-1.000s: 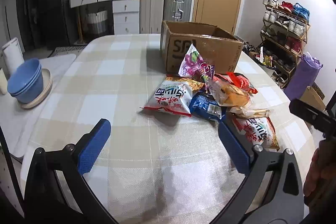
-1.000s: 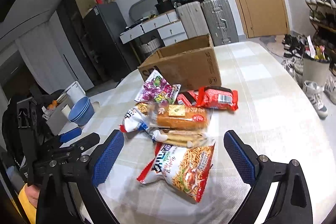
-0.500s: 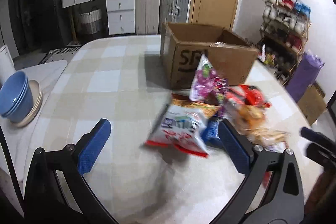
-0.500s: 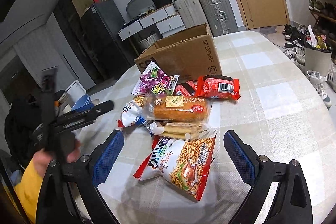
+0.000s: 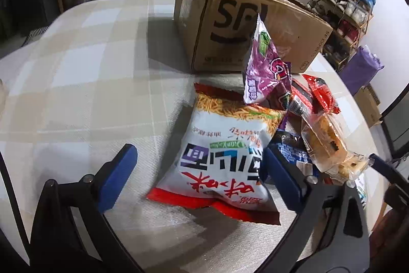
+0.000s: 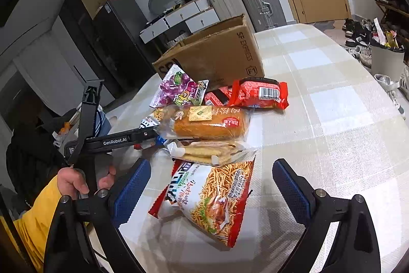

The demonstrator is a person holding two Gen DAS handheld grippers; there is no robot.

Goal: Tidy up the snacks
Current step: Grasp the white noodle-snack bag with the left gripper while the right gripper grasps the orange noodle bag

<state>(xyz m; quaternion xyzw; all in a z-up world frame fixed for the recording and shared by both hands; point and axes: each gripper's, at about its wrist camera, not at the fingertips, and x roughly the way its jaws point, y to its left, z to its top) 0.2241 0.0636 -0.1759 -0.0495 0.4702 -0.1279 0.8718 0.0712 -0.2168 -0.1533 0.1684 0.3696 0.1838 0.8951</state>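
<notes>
None of the snacks looks packed yet — every packet in view lies in a heap on the checked table, just in front of the cardboard box, which fills the upper middle of the left wrist frame. The box interior is not visible, so whether anything sits inside cannot be told. By this showing, the sorting has barely begun.

In the left wrist view the white noodle-snack bag lies at lower centre, between the pads of the left gripper. Its jaws stand wide open; the right pad sits close against the bag's edge, though real contact is unclear, and nothing is gripped. A purple candy packet leans up against the box behind, with a red packet and a wrapped bread loaf toward the right.

In the right wrist view the right gripper is likewise spread wide and holds nothing — a second noodle-snack bag lies between its pads at lower centre, with a wafer packet just beyond.
</notes>
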